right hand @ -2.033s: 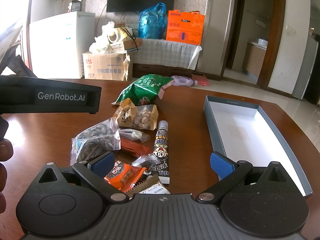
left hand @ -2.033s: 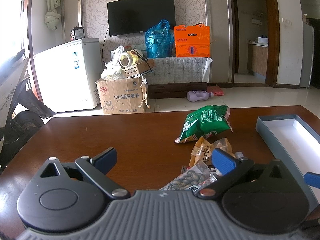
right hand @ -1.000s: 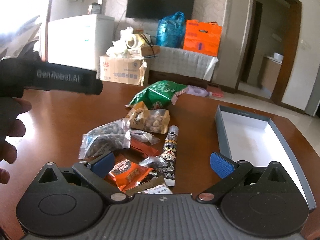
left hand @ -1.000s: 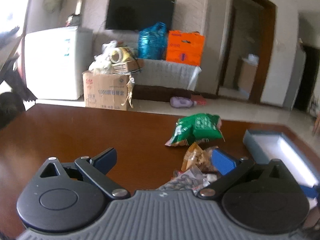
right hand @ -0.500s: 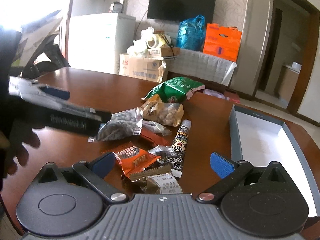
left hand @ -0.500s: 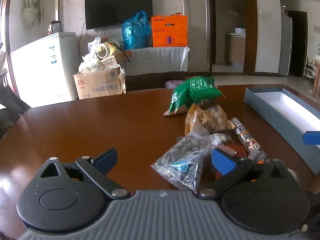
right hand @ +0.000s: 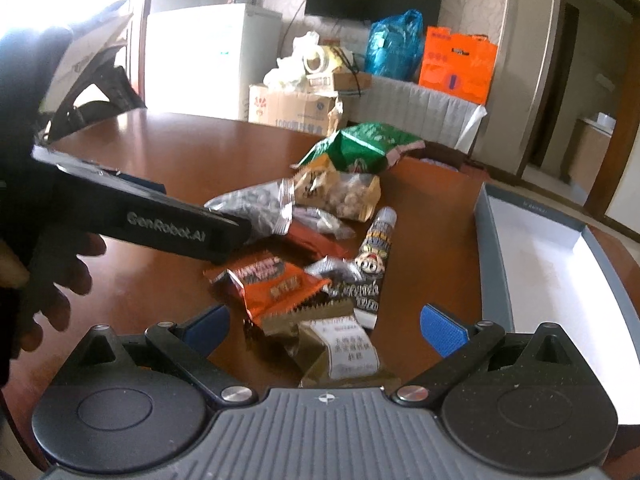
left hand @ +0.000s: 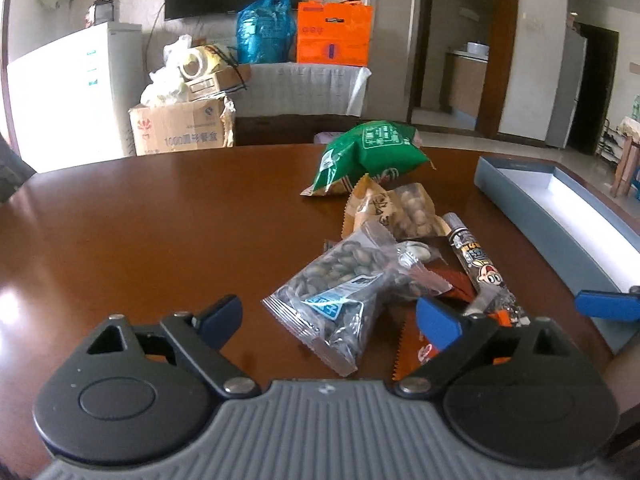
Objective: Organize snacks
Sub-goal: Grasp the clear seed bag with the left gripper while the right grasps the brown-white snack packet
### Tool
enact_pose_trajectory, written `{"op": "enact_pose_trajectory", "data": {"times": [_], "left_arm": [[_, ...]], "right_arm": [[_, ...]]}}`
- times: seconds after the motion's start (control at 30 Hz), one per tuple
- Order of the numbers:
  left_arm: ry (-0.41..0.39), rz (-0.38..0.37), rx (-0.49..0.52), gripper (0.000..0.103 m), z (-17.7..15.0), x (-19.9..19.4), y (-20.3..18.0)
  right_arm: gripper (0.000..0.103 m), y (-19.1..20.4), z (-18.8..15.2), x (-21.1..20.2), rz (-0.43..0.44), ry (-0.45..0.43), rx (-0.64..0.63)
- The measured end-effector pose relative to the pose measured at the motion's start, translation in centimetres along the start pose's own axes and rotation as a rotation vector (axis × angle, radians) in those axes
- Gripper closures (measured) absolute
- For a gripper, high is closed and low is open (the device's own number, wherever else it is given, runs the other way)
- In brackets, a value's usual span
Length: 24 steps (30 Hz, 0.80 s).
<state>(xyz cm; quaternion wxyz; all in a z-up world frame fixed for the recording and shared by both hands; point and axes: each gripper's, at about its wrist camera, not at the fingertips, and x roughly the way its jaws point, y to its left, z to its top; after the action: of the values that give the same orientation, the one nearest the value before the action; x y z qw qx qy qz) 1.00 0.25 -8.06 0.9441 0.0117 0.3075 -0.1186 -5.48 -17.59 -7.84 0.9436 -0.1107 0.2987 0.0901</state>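
Observation:
A pile of snack packets lies on the brown table. My left gripper (left hand: 328, 316) is open, with a clear bag of dark seeds (left hand: 344, 284) just ahead between its fingers. Behind the seeds lie a tan nut packet (left hand: 396, 210), a green bag (left hand: 372, 156) and a cartoon-printed tube (left hand: 476, 260). My right gripper (right hand: 326, 326) is open above a gold packet with a white label (right hand: 344, 354) and an orange packet (right hand: 276, 286). An open grey-blue box (right hand: 540, 264) with a white inside lies on the right; it also shows in the left wrist view (left hand: 560, 208).
In the right wrist view the left gripper's body (right hand: 140, 216) and the hand holding it reach in from the left over the seed bag. Beyond the table are a white freezer (left hand: 64, 92), a cardboard carton (left hand: 180, 128), a blue bag, an orange box and a wall TV.
My left gripper has moved forward and right, bringing the seed bag between its fingers. My right gripper has moved closer to the near packets. Both stay open.

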Motion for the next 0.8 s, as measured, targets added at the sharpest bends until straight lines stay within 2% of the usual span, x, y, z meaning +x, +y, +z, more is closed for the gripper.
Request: {"op": "enact_pose_trajectory", "data": {"times": [0.03,0.13,0.2,0.27,0.5,0.6,0.67,0.8], "left_arm": [[0.001,0.005,0.006,0.007,0.0,0.1,0.1],[0.033,-0.001,-0.011,0.018,0.0,0.9,0.6],[0.052,-0.014,-0.028,0.021,0.1,1.4,0.8],[0.063,-0.014,-0.032,0.023,0.2,1.8,0.8],[0.086,-0.031,-0.029,0.023,0.4,2.9,0.7],[0.084,-0.035,-0.015,0.032,0.6,3.3,0.4],[0.080,-0.043,-0.009,0.045,0.7,3.5,0.1],[0.080,-0.106,-0.036,0.056,1.1,3.6,0.3]], "right_arm": [[0.002,-0.1,-0.1,0.0,0.004,0.001,0.001],[0.008,-0.3,-0.1,0.5,0.015,0.009,0.016],[0.017,-0.3,-0.2,0.8,0.035,0.025,0.031],[0.022,-0.3,-0.2,1.0,0.054,0.038,0.033],[0.023,-0.1,-0.1,1.2,0.045,0.041,0.028],[0.031,-0.3,0.0,1.3,0.060,0.048,0.045],[0.036,-0.6,0.2,1.4,0.068,0.054,0.060],[0.044,-0.7,0.3,1.4,0.067,0.057,0.061]]}}
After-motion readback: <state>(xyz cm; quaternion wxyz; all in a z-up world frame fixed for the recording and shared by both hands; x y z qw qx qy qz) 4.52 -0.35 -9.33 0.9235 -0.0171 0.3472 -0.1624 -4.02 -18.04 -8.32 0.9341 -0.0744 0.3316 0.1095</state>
